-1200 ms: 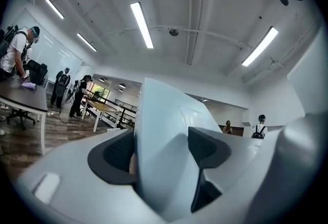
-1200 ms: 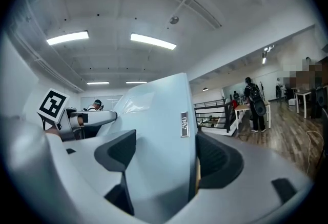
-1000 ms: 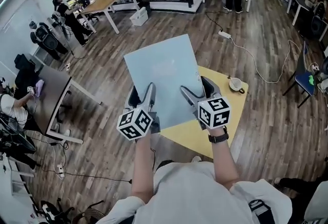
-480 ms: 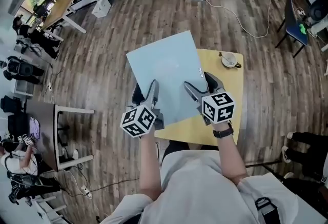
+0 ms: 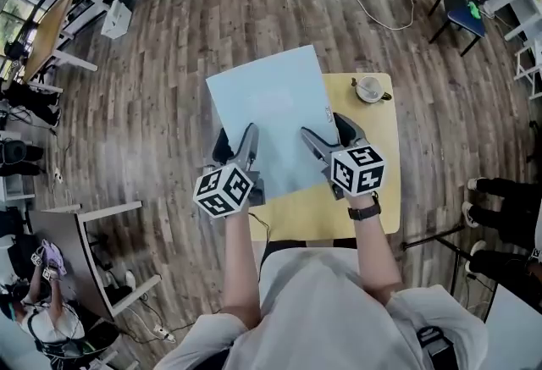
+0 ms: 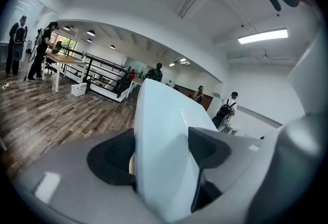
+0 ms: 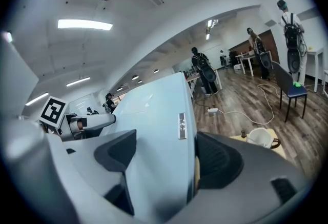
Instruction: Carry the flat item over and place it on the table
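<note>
I have my left claw (image 5: 237,143) and my right claw (image 5: 330,138) both clamped on the near edge of the pale blue board (image 5: 269,102), one toward each near corner, with the board's edge pinched between the pads of each. The board is out in front of me, over the left part of the yellow desk (image 5: 373,190), and its far and left side overhangs the wooden floor (image 5: 152,106). I cannot tell whether it touches the desktop yet. A cup (image 5: 369,90) sits near the desk's far right corner, just beside the board's right edge. I judge the carrying is about done; what remains is laying the board flat, clear of the cup, and letting go.
</note>
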{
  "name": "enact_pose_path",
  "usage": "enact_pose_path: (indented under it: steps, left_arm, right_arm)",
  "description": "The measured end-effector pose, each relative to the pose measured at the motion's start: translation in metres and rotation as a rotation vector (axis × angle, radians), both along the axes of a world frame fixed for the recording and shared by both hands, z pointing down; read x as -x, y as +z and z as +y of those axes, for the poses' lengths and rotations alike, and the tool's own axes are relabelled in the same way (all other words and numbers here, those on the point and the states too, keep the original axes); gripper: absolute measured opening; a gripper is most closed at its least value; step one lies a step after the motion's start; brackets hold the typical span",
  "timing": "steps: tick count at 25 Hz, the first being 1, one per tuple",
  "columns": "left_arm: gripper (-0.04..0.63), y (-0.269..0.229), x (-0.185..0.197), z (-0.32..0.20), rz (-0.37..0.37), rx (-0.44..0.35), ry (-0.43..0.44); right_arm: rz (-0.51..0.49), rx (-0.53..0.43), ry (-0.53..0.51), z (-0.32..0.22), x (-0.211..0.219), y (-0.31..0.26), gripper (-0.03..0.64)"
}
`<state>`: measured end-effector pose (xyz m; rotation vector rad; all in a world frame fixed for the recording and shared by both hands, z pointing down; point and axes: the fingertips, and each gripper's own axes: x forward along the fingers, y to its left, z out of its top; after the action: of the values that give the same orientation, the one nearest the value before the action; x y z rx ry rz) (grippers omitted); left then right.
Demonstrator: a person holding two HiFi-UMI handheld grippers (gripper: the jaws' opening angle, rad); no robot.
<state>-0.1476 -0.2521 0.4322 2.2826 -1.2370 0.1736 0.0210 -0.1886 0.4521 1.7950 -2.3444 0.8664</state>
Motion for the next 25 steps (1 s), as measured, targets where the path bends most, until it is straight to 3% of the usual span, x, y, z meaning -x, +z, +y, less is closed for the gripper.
enact_pose_path:
  steps: [12,25]
  left_arm:
    - [0.337,0.113,-0.014,-0.017,-0.019,0.207,0.109]
    - [0.337,0.201,-0.021,-0.017,-0.054,0.327,0.178]
  right_arm:
    - [-0.030,0.193,0.115,0.005,-0.007,0.102,0.330]
    - [-0.036,0.314,0.155,0.018,-0.005,0.180,0.330]
